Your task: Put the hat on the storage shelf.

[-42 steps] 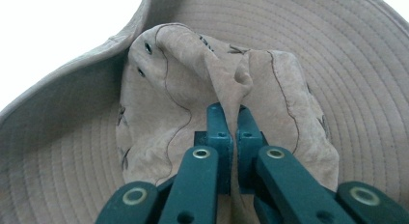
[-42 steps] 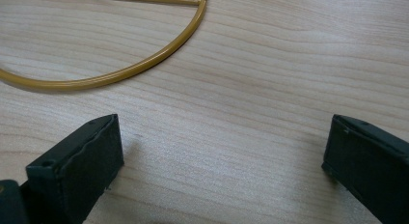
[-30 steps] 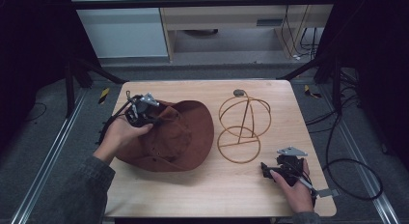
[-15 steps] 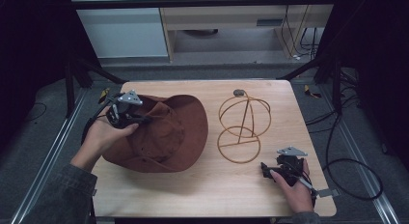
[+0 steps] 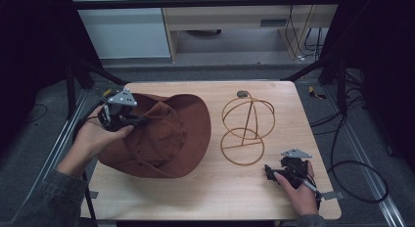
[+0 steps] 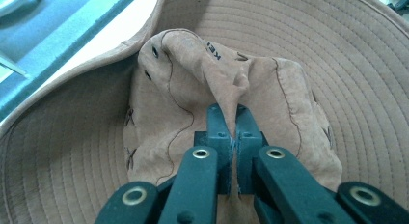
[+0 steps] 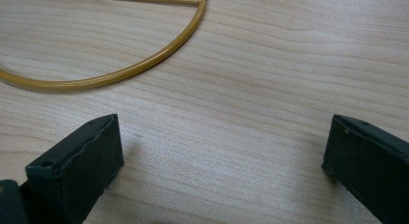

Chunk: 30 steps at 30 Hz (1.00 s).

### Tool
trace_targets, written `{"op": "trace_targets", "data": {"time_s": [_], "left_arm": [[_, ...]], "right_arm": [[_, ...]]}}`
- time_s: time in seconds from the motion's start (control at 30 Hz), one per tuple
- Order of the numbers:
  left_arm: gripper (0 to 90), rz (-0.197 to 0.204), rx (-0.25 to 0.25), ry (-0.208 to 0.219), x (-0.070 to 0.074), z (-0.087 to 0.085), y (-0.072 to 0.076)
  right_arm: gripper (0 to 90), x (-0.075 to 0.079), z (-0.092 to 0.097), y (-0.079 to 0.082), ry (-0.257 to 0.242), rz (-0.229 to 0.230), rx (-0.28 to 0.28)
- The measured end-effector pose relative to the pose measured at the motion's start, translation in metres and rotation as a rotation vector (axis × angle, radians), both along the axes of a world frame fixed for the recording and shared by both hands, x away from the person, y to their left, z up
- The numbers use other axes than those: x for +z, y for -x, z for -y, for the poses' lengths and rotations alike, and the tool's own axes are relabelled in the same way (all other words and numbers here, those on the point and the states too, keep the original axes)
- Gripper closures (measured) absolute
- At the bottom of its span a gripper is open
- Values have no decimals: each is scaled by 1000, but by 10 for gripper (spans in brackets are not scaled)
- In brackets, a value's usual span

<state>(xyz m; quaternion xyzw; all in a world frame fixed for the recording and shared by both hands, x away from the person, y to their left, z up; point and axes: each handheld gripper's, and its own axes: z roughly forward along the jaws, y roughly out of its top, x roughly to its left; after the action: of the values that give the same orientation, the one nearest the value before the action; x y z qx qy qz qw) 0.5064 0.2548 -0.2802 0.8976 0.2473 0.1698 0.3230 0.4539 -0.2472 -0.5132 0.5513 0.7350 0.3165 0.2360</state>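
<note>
The step in hand is the lift of the brown hat (image 5: pixel 161 136) by its crown, apparently for seating on the wire hat stand (image 5: pixel 243 130). The stand serves as the landmark for all positions.

Left gripper (image 6: pixel 230 125): its fingers (image 6: pixel 218 120) are closed tight on a pinched fold of crown fabric, as the left gripper view shows. In the high view the left gripper (image 5: pixel 128 120) sits at the hat's far side from the stand, and the brim edge on that side is raised off the bench (image 5: pixel 215 192). The brim nearest the stand lies just beside the stand's base ring, not over it.

Right gripper (image 5: pixel 284 170): it rests on the bench on the person's side of the stand, near its base ring. Its fingers (image 7: pixel 77 173) stand wide apart with only bare bench between them.

Next move, as judged: raise the hat until the brim clears the stand's top, carry it across until the crown's hollow is centred over the wire dome, then lower. The pinch holds soft fabric only, so the hat is likely to hang tilted. The right gripper is free to steady the stand or guide the brim.
</note>
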Motion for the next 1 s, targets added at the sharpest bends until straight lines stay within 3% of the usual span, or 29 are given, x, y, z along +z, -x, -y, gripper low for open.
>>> {"op": "trace_targets", "data": {"time_s": [0.4, 1.0], "left_arm": [[883, 44, -21, -18, 29, -3, 15], [881, 62, -40, -10, 41, 4, 17]], "right_arm": [[4, 0, 0, 0, 0, 0, 0], [4, 0, 0, 0, 0, 0, 0]]}}
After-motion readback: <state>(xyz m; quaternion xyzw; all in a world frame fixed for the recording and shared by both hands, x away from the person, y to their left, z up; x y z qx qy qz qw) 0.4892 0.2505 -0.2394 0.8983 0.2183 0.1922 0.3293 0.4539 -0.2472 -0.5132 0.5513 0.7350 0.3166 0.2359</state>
